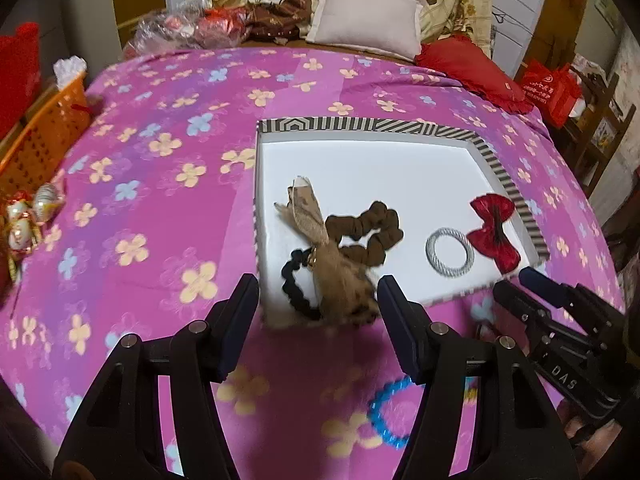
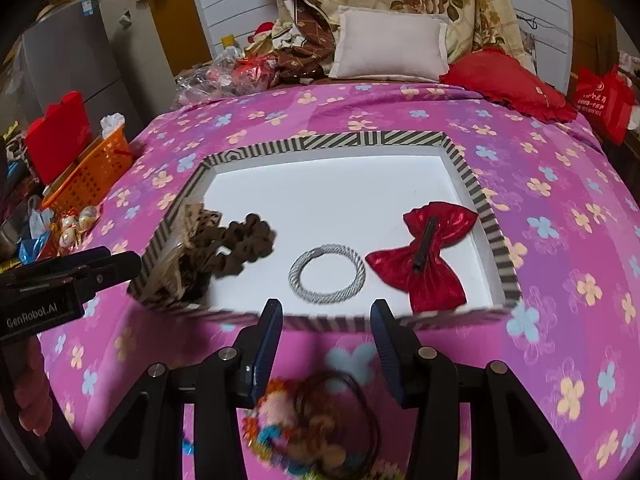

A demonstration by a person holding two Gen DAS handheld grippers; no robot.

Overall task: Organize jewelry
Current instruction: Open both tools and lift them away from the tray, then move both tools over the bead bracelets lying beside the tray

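Observation:
A striped-rim white box (image 1: 400,126) (image 2: 320,140) lies on the pink flowered bedspread. In it are a brown scrunchie (image 1: 368,228) (image 2: 244,248), a silver bracelet (image 1: 450,252) (image 2: 327,274), a red bow clip (image 1: 494,230) (image 2: 428,256), and a tan leopard-print bow on a black hair tie (image 1: 340,280) draped over the near-left edge. My left gripper (image 1: 318,292) is open just behind the tan bow. My right gripper (image 2: 326,316) is open at the box's near edge, above a colourful beaded piece and dark cord (image 2: 316,428). A blue bead bracelet (image 1: 390,412) lies on the bedspread.
An orange basket (image 1: 48,128) (image 2: 90,176) and wrapped eggs (image 1: 28,216) sit at the bed's left edge. A white pillow (image 1: 366,16), red cushion (image 1: 476,68) and piled bedding lie at the head. A red bag (image 1: 550,88) stands to the right.

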